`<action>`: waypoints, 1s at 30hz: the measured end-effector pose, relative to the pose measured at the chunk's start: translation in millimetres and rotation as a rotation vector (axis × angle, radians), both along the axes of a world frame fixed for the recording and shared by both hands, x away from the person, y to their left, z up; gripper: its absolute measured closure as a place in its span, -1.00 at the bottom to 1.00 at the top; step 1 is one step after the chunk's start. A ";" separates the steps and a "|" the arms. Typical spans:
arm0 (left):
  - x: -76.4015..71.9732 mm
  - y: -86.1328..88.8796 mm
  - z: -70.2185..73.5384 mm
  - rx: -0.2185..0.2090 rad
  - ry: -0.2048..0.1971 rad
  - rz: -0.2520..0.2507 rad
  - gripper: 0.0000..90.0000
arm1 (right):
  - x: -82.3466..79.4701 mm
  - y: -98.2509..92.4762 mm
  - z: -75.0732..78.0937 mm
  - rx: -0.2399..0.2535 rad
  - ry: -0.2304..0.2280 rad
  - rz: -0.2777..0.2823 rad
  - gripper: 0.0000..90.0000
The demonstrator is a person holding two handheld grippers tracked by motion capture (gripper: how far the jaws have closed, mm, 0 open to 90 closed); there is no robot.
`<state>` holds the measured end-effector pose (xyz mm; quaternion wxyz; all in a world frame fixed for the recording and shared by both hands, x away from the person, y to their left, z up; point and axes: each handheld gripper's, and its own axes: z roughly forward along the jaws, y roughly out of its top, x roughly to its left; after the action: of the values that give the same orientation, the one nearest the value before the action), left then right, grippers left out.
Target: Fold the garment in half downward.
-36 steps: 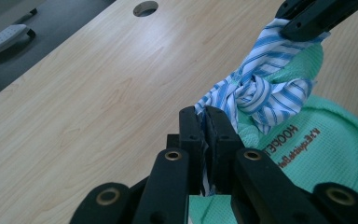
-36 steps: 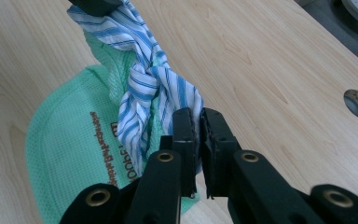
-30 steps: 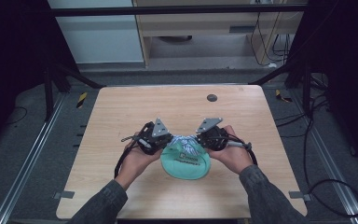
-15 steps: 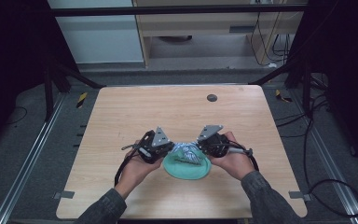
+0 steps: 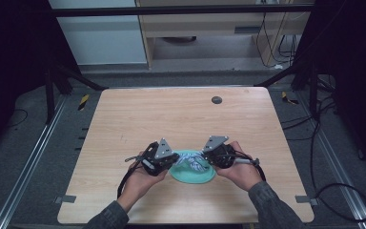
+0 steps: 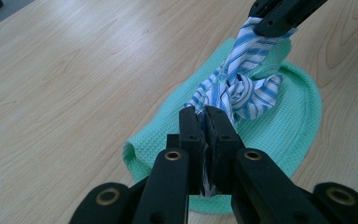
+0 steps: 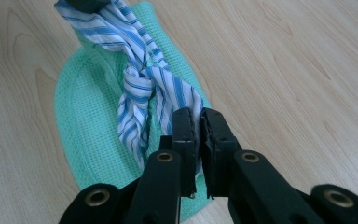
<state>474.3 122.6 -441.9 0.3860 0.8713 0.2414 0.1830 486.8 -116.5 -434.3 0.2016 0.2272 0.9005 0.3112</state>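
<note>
I hold my left gripper (image 5: 170,160) in my left hand (image 5: 140,179) and my right gripper (image 5: 205,156) in my right hand (image 5: 240,171). Both point in at each other, low over the table. Both pairs of jaws are squeezed tight. My arms look bent, I think.

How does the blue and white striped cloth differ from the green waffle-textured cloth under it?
The blue and white striped cloth is twisted into a knot, while the green waffle-textured cloth lies spread out. The striped cloth is clamped at both ends by the left gripper and right gripper; the green cloth rests ungripped on the wooden table. Both are soft fabric.
</note>
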 end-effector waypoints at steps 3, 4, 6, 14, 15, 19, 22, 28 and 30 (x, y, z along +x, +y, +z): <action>-2.2 0.9 -1.7 -0.012 0.001 0.004 0.91 | -1.3 0.3 0.4 0.001 -0.003 0.002 0.87; -3.2 0.8 -2.3 -0.011 0.000 0.005 0.91 | -2.0 0.5 0.3 0.000 -0.004 0.007 0.87; -4.6 0.8 -4.2 -0.011 0.001 0.003 0.91 | -4.4 1.2 -0.6 -0.006 -0.003 0.012 0.86; -7.4 0.0 -11.6 -0.013 0.006 0.001 0.90 | -10.3 0.4 -6.8 -0.018 0.009 0.031 0.84; -7.7 0.1 -11.9 -0.013 0.006 0.001 0.90 | -11.8 -0.1 -7.8 -0.017 0.011 0.034 0.84; -9.0 0.5 -13.8 -0.015 0.009 -0.004 0.90 | -15.1 -0.9 -9.7 -0.016 0.017 0.037 0.83; -10.5 0.9 -15.4 -0.014 0.010 -0.004 0.90 | -17.9 -1.3 -11.6 -0.012 0.020 0.039 0.81; -13.9 1.3 -17.2 -0.013 0.012 -0.015 0.90 | -26.1 -2.4 -13.8 -0.012 0.026 0.049 0.78; -14.4 1.9 -17.6 -0.013 0.009 -0.015 0.89 | -29.1 -2.8 -14.2 -0.008 0.028 0.052 0.77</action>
<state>459.9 124.5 -459.5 0.3918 0.8715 0.2378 0.1743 457.8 -119.2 -448.5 0.1815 0.2074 0.9100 0.3097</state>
